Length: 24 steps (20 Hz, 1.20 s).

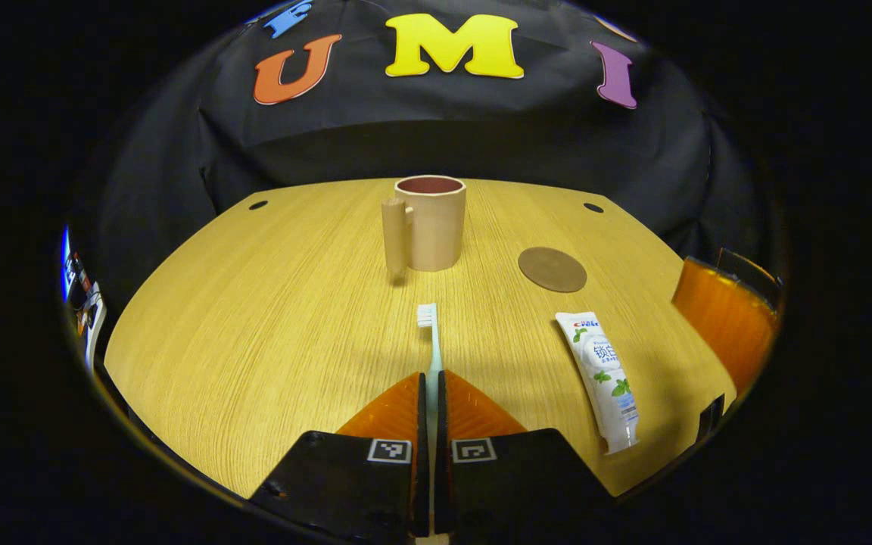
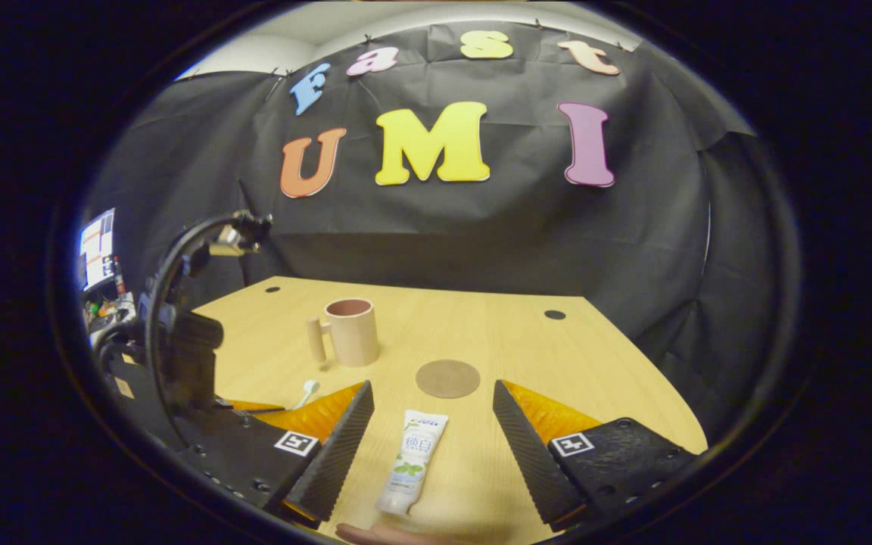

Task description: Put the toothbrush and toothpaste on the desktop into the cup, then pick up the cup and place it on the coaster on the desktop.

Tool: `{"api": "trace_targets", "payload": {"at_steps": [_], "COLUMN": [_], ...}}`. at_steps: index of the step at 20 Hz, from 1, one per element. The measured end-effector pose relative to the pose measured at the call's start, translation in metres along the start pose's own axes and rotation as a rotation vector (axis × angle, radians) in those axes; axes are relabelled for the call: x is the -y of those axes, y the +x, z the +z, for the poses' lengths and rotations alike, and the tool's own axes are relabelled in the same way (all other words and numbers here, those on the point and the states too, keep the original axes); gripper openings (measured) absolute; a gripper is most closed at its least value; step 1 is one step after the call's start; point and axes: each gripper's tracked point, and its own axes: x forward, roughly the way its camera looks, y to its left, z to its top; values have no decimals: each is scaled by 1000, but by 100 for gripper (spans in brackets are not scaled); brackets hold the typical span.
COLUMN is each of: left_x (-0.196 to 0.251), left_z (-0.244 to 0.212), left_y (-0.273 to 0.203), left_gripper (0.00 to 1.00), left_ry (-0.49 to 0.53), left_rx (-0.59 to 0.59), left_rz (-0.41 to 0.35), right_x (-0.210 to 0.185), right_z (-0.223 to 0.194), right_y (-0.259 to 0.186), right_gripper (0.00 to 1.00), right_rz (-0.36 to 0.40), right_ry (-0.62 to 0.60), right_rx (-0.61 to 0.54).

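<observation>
My left gripper [image 1: 430, 393] pinches the toothbrush [image 1: 431, 333] handle, lying on the desktop [image 1: 269, 325]. Right gripper [image 2: 428, 424] spread wide around the toothpaste [image 2: 413, 460]. Cup [image 1: 430, 223] far, coaster [image 1: 552, 269] just to its right.

Black cloth wall [image 2: 481, 250] drapes behind a pale wood desk [image 1: 269, 333] with 2 dark holes [image 1: 258, 205].
</observation>
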Motion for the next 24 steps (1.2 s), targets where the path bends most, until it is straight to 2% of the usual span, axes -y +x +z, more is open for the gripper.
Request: {"api": "trace_targets", "payload": {"at_steps": [4,9,12,15,17,21,22,24], "left_x": [-11,-21,-25,-25,-27,-27,-31,-26], "left_z": [26,57,70,71,72,74,72,73], "left_y": [-16,-40,-51,-55,-54,-56,-53,-54], "left_gripper": [5,5,5,5,5,5,6,6], "left_ry": [2,-26,-16,2,-5,-10,-10,-18], "left_rx": [106,251,329,335,332,339,337,335], "left_rz": [38,60,78,82,90,88,85,81], "right_x": [-5,-19,-21,-16,-15,-14,-17,-21], "right_z": [-17,-57,-82,-102,-110,-109,-110,-110], "right_y": [12,29,33,35,35,38,39,37], "right_gripper": [95,94,94,90,83,67,55,37], "right_rz": [0,39,23,-14,-28,-35,-29,-13], "right_ry": [-24,6,47,84,97,113,133,158], "right_rx": [-50,-200,-302,-393,-432,-430,-441,-449]}}
